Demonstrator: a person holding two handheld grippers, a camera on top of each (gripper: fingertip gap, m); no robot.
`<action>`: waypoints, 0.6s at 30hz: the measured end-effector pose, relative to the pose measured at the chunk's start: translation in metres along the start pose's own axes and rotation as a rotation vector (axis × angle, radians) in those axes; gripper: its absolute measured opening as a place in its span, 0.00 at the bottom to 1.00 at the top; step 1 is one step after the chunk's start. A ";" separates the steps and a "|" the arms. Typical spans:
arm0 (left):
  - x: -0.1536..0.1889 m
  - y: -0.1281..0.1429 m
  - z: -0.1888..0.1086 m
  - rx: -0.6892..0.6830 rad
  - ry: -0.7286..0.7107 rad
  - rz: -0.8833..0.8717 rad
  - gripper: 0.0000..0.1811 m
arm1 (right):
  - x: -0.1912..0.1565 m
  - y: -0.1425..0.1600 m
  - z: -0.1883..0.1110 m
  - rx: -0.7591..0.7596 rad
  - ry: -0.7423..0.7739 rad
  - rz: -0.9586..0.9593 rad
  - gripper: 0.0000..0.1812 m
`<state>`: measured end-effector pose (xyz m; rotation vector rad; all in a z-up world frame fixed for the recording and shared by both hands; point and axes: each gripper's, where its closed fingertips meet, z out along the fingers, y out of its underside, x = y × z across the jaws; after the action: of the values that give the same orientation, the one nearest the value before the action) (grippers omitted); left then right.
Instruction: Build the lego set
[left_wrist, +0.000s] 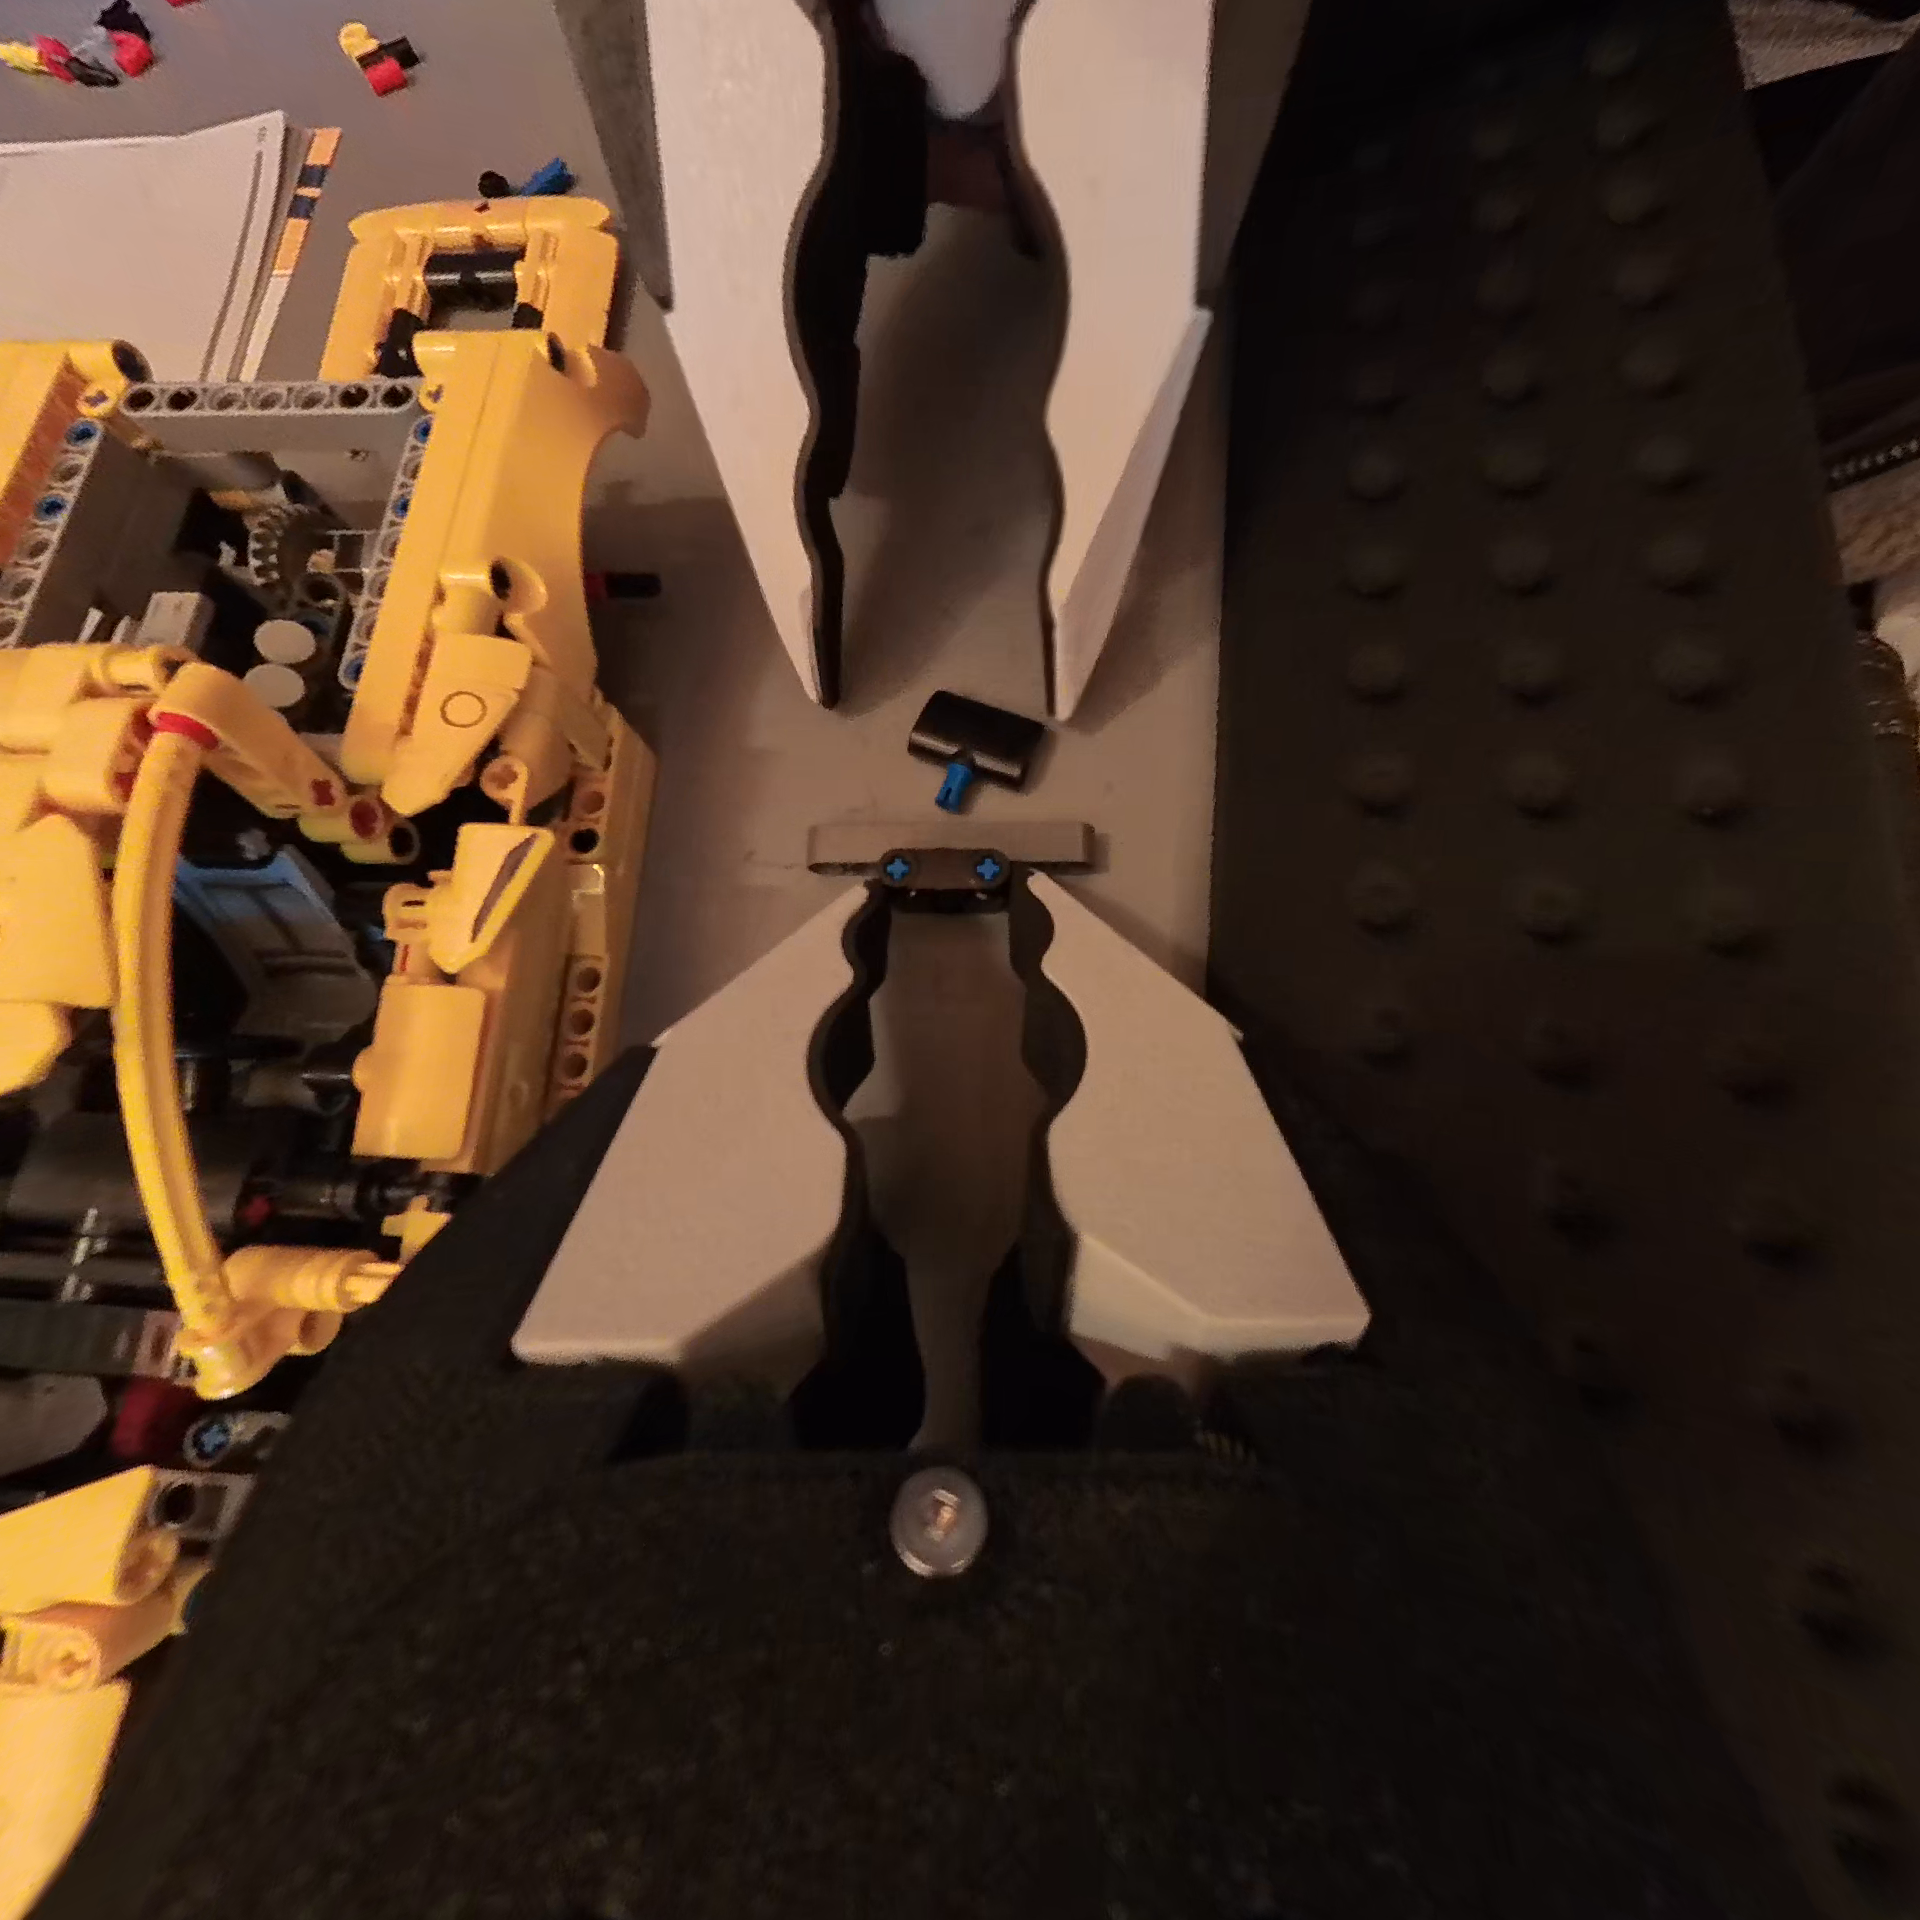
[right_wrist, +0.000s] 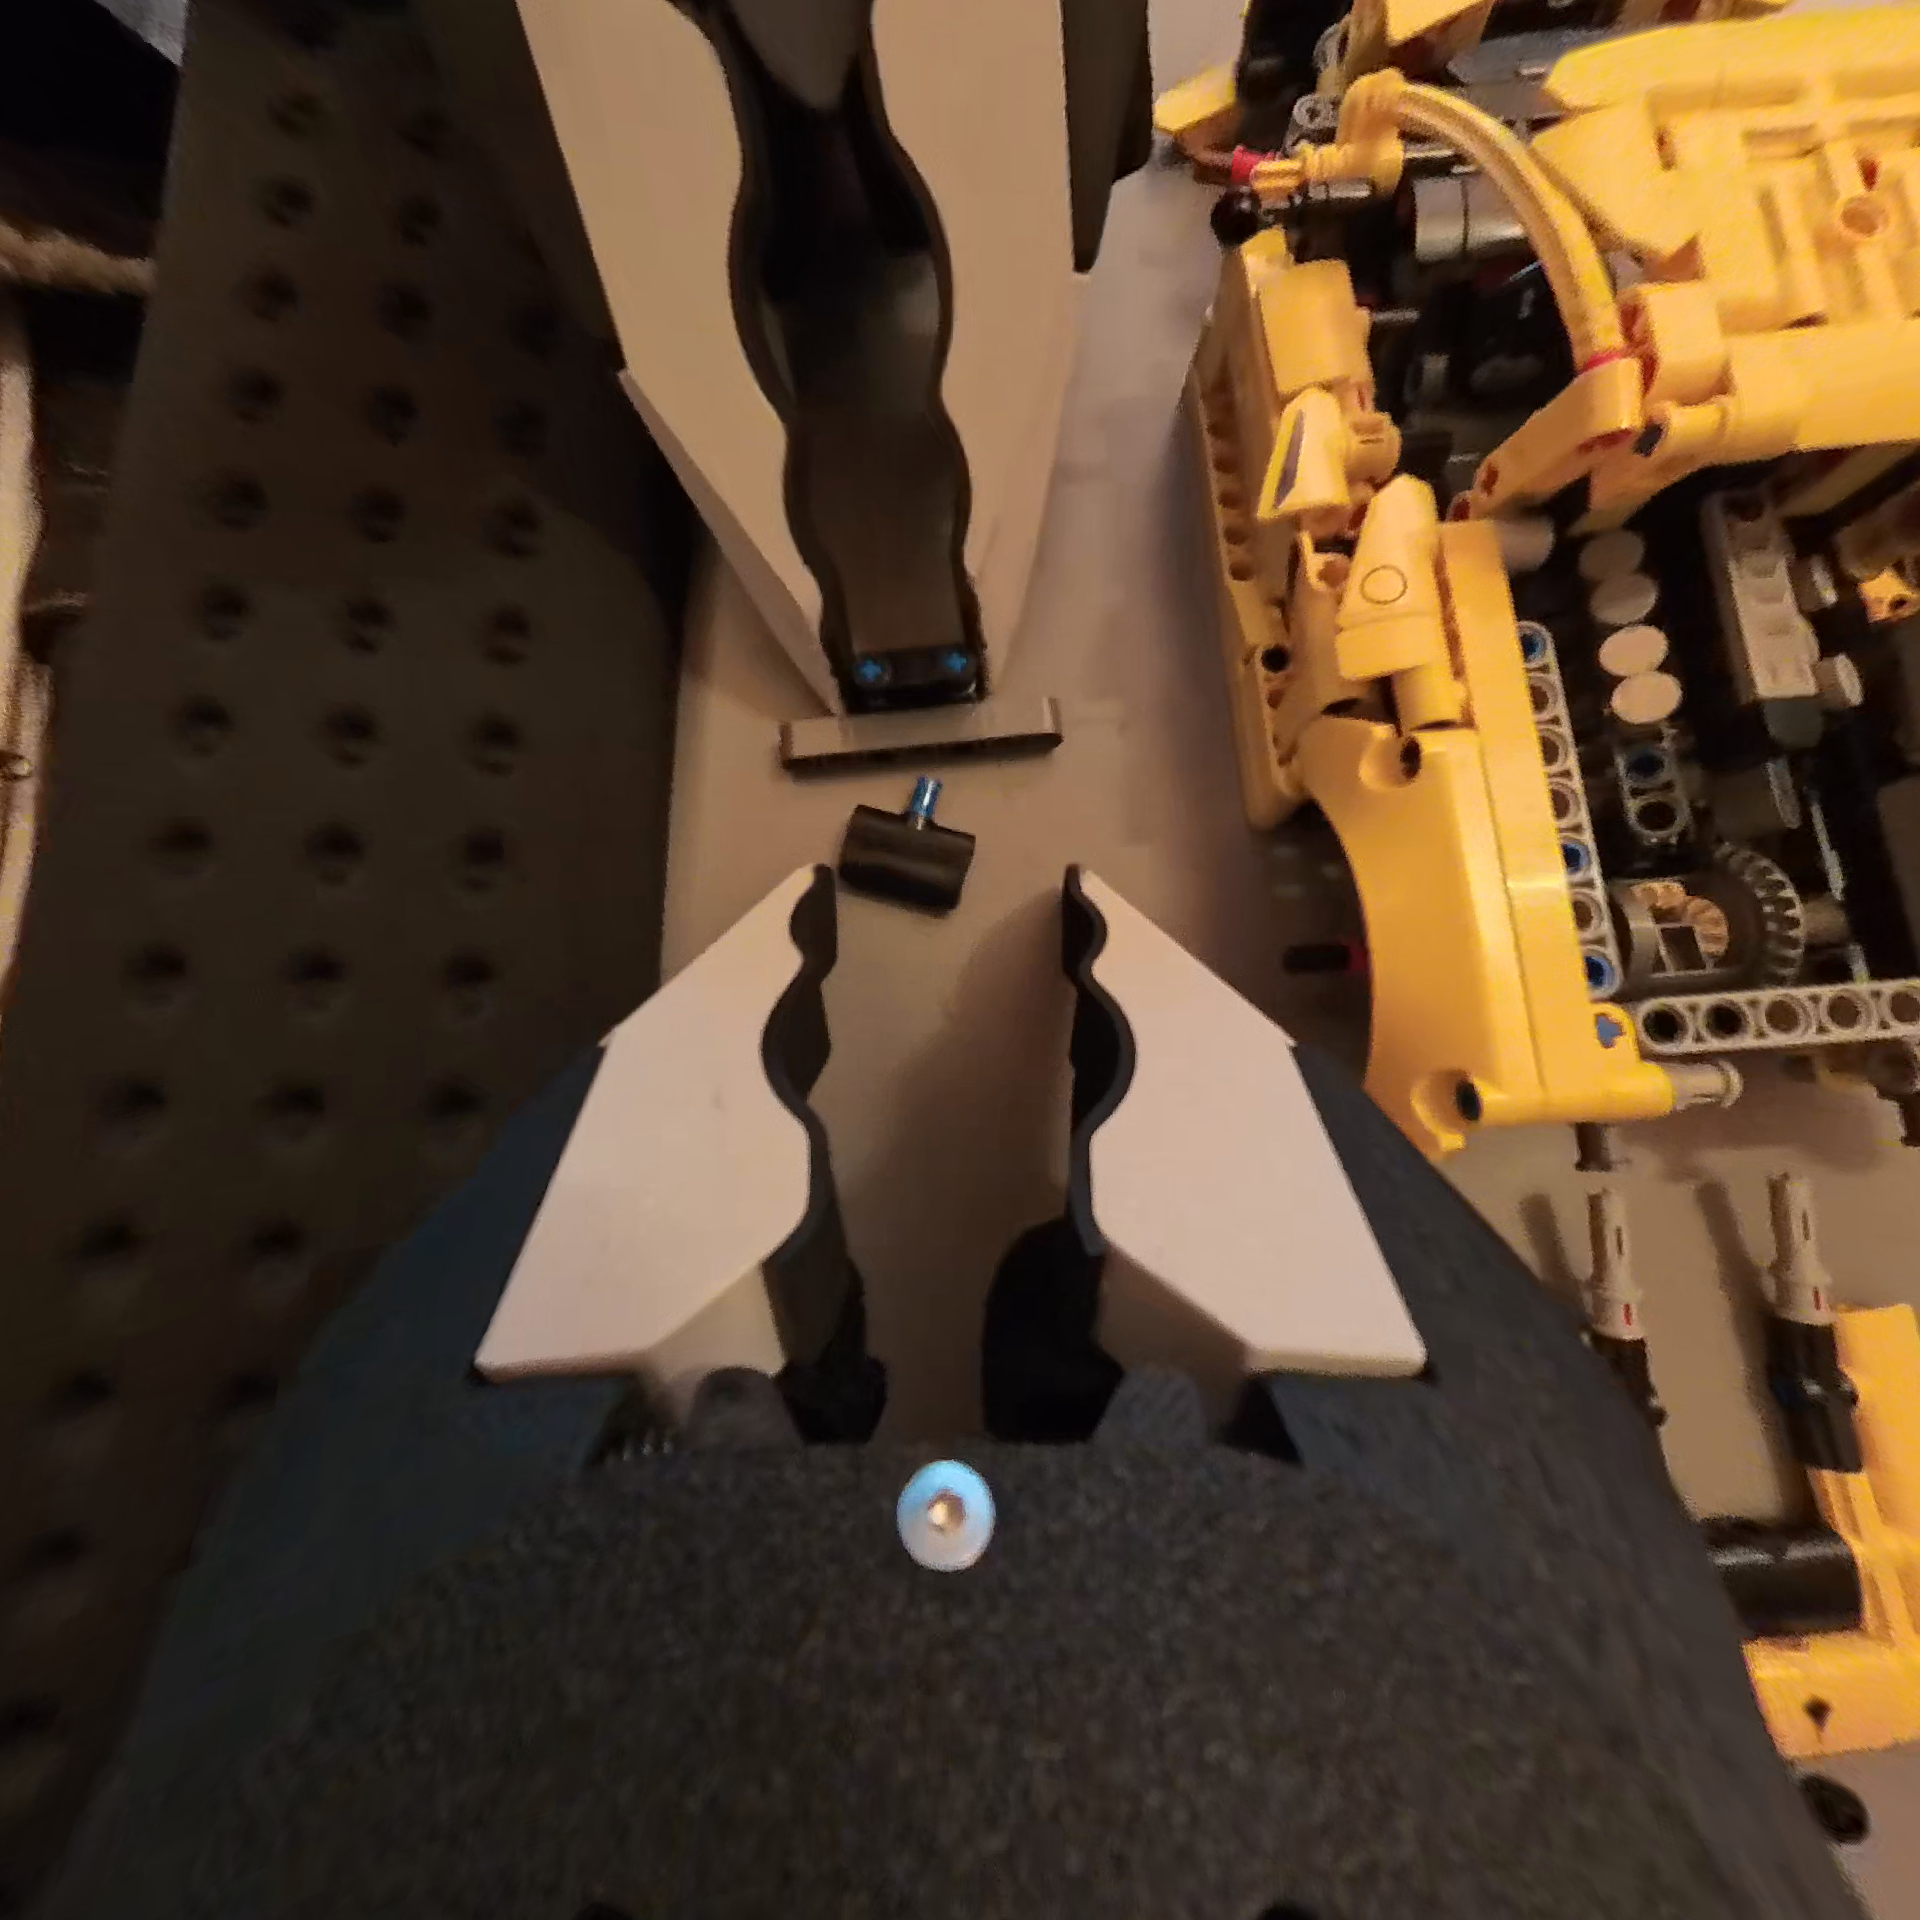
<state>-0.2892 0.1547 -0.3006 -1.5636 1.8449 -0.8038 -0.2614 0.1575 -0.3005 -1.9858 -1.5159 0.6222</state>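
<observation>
My left gripper (left_wrist: 945, 883) is shut on a small black connector with two blue cross pins (left_wrist: 943, 871), which is joined to a short grey beam (left_wrist: 951, 844) lying crosswise just past the fingertips. It also shows in the right wrist view (right_wrist: 914, 670), with the grey beam (right_wrist: 920, 743). My right gripper (right_wrist: 951, 883) is open and empty, facing the left one tip to tip. A loose black connector with a blue pin (right_wrist: 902, 860) lies on the table just past its fingertips, between the two grippers (left_wrist: 977, 750). The large yellow model (left_wrist: 312, 727) stands beside them (right_wrist: 1558, 623).
A dark studded mat (left_wrist: 1507, 727) runs along the other side of the grippers (right_wrist: 312, 727). An instruction booklet (left_wrist: 135, 239) and small loose pieces (left_wrist: 83, 52) lie beyond the model. A red-and-black pin (left_wrist: 629, 585) lies by the model. Grey cylinder parts (right_wrist: 1605, 1278) lie near it. Both grippers' tips are close together, under 4 cm apart.
</observation>
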 end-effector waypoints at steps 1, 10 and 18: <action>-0.001 0.000 0.000 0.000 -0.002 -0.004 0.13 | 0.000 0.000 0.000 -0.009 0.024 0.009 0.25; -0.002 0.000 0.000 -0.001 -0.006 -0.022 0.13 | -0.001 -0.001 0.006 0.041 0.209 0.082 0.13; 0.006 -0.001 0.000 0.001 0.030 0.010 0.13 | -0.012 -0.006 0.003 0.006 0.084 -0.037 0.13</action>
<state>-0.2896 0.1484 -0.3005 -1.5485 1.8714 -0.8283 -0.2706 0.1474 -0.2987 -1.9502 -1.4948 0.5216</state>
